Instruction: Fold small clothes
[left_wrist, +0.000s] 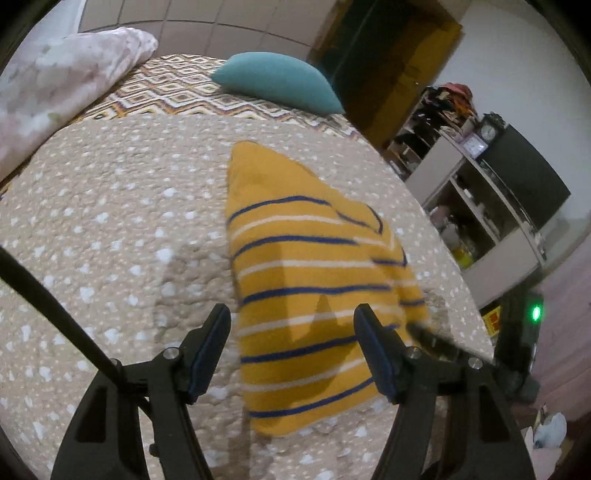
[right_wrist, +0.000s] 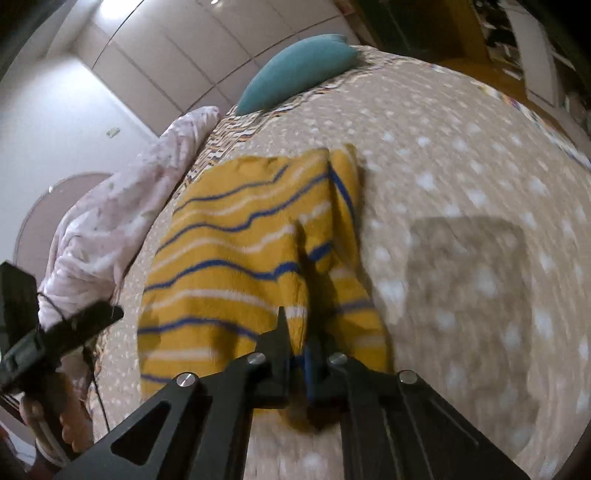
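Right gripper (right_wrist: 300, 354) was clamped narrow on the near edge of the yellow striped garment (right_wrist: 236, 258), with fabric bunched between the jaws and a ridge of cloth pulled up toward them. Left gripper (left_wrist: 291, 343) was spread wide with nothing between its fingers, hovering over the garment's near left edge; whether it touched the cloth couldn't be told.

The garment lay on the beige dotted bedspread (left_wrist: 110, 229), roughly mid-bed, part-folded with one side lapped over. It looked like soft knit: light, limp, drapes and wrinkles easily, likely grippy rather than slick, not fragile. Judged best taken at edges or corners, pinching only a small bite so layers don't drag along; the free left corner looked like the sensible hold for the open gripper.

Farther off: teal pillow (left_wrist: 280, 81) at the far end, pink floral blanket (left_wrist: 62, 85) at far left, shelving unit (left_wrist: 480, 206) with clocks (left_wrist: 488, 131) at right.

No readable brand, label or writing; the frames were motion-blurred.
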